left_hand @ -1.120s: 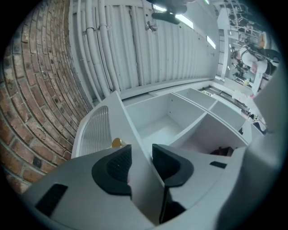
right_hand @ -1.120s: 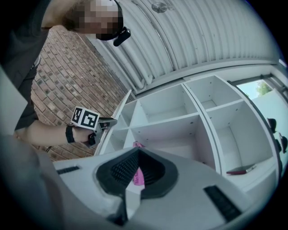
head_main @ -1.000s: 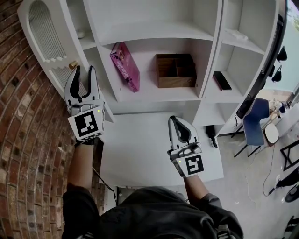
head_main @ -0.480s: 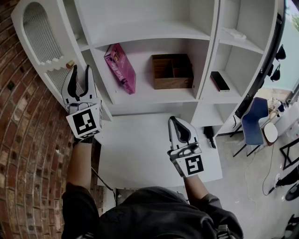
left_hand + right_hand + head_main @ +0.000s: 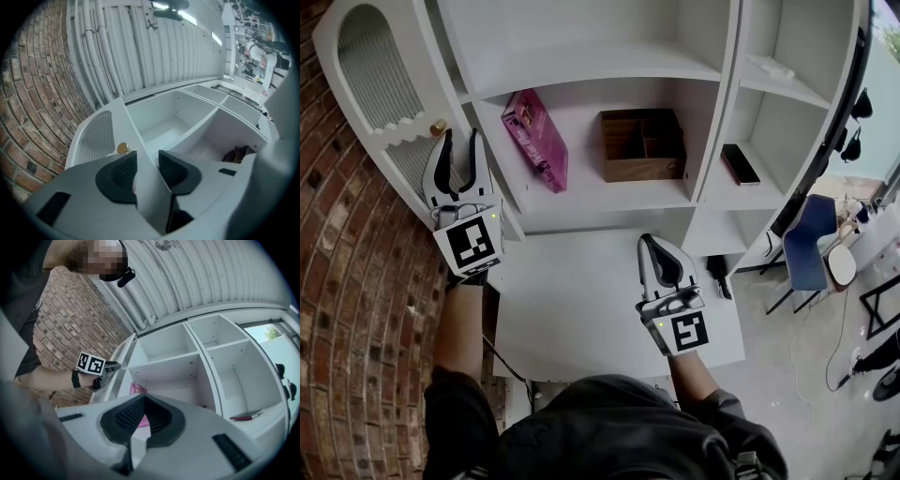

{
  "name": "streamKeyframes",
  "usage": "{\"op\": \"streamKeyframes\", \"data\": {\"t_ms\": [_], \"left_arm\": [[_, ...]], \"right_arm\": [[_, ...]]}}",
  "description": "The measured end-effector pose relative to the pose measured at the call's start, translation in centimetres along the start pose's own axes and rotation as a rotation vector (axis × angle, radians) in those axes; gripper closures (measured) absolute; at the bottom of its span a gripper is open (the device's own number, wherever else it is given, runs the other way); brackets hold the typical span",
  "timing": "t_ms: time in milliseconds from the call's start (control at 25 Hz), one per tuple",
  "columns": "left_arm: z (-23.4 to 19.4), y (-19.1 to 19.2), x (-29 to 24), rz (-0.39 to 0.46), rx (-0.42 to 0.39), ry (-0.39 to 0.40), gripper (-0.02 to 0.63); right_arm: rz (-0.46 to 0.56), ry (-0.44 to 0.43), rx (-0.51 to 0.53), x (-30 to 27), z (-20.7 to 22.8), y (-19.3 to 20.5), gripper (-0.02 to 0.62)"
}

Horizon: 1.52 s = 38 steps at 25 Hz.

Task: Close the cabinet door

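Cabinet door [image 5: 370, 70], arched and ribbed, within ridge-padded left gripper [image 5: 460, 138]

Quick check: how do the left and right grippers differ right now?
The left gripper has its jaws clamped on the open cabinet door's edge; the right gripper has its jaws together on nothing. The left gripper is up at the side of the shelf unit; the right gripper hangs lower, over the white countertop. Both point toward the shelf unit.
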<state>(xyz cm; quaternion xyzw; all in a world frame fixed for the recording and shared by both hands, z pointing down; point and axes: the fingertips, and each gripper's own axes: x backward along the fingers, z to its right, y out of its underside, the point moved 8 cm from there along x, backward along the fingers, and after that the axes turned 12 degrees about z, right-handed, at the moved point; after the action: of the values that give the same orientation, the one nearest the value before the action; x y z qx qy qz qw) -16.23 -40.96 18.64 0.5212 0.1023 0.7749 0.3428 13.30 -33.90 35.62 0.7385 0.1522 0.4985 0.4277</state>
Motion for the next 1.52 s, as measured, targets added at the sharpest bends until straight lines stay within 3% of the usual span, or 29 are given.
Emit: {"op": "streamKeyframes", "data": {"t_ms": [1520], "left_arm": [[1.9,3.5,-3.0,-0.036,-0.052,0.028,0.477]], "right_arm": [[-0.036,0.02,-0.009,-1.3,3.1,2.7,0.595]]}}
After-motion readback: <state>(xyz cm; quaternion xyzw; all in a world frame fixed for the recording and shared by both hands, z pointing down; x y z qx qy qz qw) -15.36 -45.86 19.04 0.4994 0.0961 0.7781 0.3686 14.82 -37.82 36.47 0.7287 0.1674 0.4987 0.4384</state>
